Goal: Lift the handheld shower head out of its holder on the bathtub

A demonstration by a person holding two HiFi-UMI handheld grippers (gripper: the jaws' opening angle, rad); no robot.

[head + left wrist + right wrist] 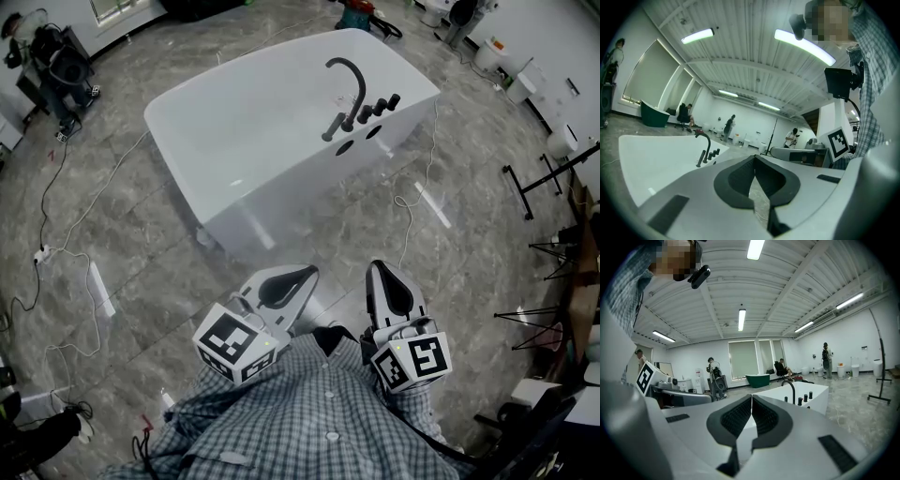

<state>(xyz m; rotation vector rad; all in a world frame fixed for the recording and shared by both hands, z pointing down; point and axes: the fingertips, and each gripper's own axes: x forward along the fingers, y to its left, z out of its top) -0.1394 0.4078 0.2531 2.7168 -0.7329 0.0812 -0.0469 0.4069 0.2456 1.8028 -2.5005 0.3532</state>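
The big white bathtub stands on the grey stone floor. On the tub's rim, at its far right end, is a tall black curved tap. The thin black handheld shower head leans in its holder just beside the foot of the tap. Small round black knobs stand in a row on the tap's other side. The shower head is not lifted yet.

The left gripper and the right gripper are close to the person's checked shirt, well apart from the tub. Both point toward the tub. The left jaws are pressed together with nothing in them. The right jaws are together and hold nothing too. I think they are kept shut and close because the person has to get nearer first. The jaws must spread before they can go around the shower head.
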